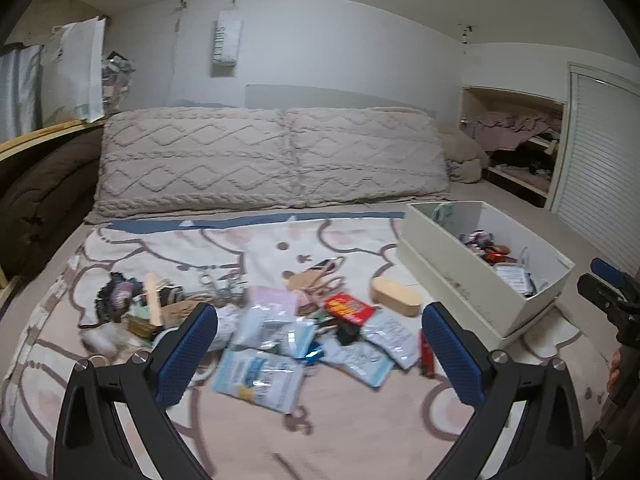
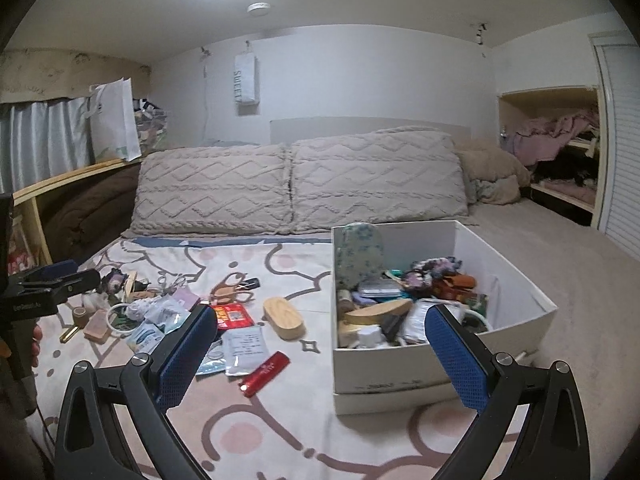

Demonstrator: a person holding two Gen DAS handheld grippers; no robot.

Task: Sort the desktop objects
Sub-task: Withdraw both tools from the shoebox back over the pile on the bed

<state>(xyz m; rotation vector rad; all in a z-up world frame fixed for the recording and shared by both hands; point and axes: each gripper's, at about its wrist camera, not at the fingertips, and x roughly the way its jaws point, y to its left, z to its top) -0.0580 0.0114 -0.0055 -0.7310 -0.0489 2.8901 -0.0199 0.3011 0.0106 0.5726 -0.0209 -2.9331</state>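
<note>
Bed blanket (image 1: 352,432): item pile (image 1: 280,340) beneath left gripper (image 1: 320,356), box (image 2: 516,312) beneath right gripper (image 2: 322,354); both wide open, empty.

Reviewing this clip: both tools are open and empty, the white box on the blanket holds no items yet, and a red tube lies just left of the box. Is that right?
Not quite. The white box is already partly filled with sorted items, as the right wrist view shows. The rest holds: the left tool and right tool are open and empty, and the red tube lies on the blanket just left of the box.
</note>
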